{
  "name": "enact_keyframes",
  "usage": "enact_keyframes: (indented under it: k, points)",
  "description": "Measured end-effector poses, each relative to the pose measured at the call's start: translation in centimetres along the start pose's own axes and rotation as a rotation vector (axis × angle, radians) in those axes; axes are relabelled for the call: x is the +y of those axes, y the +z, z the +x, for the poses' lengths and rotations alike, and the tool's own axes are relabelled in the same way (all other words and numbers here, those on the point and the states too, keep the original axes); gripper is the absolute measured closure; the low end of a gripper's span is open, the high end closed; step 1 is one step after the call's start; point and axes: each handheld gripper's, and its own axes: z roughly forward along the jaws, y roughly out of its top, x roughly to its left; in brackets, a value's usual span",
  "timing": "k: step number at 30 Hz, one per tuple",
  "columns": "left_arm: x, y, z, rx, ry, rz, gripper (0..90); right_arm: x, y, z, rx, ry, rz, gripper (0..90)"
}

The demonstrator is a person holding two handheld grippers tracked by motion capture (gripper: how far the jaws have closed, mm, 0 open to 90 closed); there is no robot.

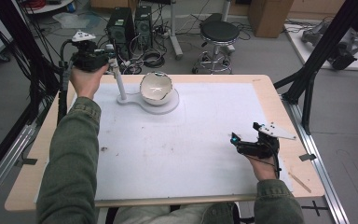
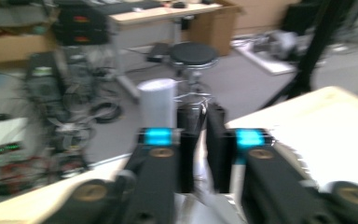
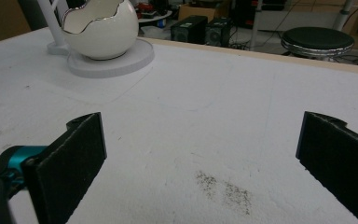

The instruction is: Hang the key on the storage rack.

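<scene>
My left tool (image 1: 113, 59) sits at the upper left of the high view, its jaws nearly closed around the top of the white post (image 1: 120, 84), which I see just beside and between the black pads in the blurred left tool view; I cannot tell whether they press on it. The post rises from a white base (image 1: 168, 108) that also carries the egg-shaped bowl (image 1: 156, 87), upper centre of the high view. My right tool (image 1: 235, 141) rests at the lower right, jaws wide apart with nothing between them, over bare mat. The bench (image 1: 261, 86) is light wood covered by a white mat (image 1: 191, 140) with a dark smudge (image 3: 223, 189) near the right tool. Beyond it are a grey floor, a black stool (image 1: 219, 32), two computer towers (image 1: 130, 28), tangled cables and a black frame. I can read no writing.
</scene>
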Motion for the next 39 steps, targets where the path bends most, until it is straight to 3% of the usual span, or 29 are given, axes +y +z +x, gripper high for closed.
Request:
enact_keyframes:
  k: [4, 7, 11, 16, 22, 24, 26, 39]
  points:
    - [0.2, -0.6, 0.0, -0.026, -0.021, 0.009, 60.1, 0.0, 0.0, -0.1, 0.003, 0.003, 0.0, 0.4]
    - [0.2, -1.0, 0.1, -0.054, -0.037, 0.021, 54.0, 0.0, 0.0, 0.0, 0.0, 0.003, 0.0, 0.4]
    - [-0.1, -1.8, -0.2, -0.046, -0.04, -0.016, 40.4, 0.0, 0.0, -0.1, -0.004, 0.005, -0.003, 0.4]
    - [-0.9, -2.2, 0.3, -0.061, -0.121, -0.007, 23.4, 0.1, 0.1, -0.2, -0.006, 0.012, -0.002, 0.4]
    - [-2.1, -2.3, 0.2, -0.032, -0.109, 0.016, 5.5, 0.1, 0.1, -0.2, -0.007, 0.005, -0.003, 0.4]
    - [-2.5, -2.4, 0.1, -0.033, -0.116, 0.018, 1.6, 0.1, 0.2, -0.2, -0.008, 0.007, -0.002, 0.4]
    - [-3.1, -2.5, 0.0, -0.062, -0.122, 0.018, 1.6, 0.1, 0.2, -0.2, -0.008, 0.008, -0.001, 0.4]
    - [-4.8, -4.1, -0.6, -0.035, -0.066, -0.01, 1.6, 0.1, 0.2, -0.3, -0.014, 0.013, 0.001, 0.4]
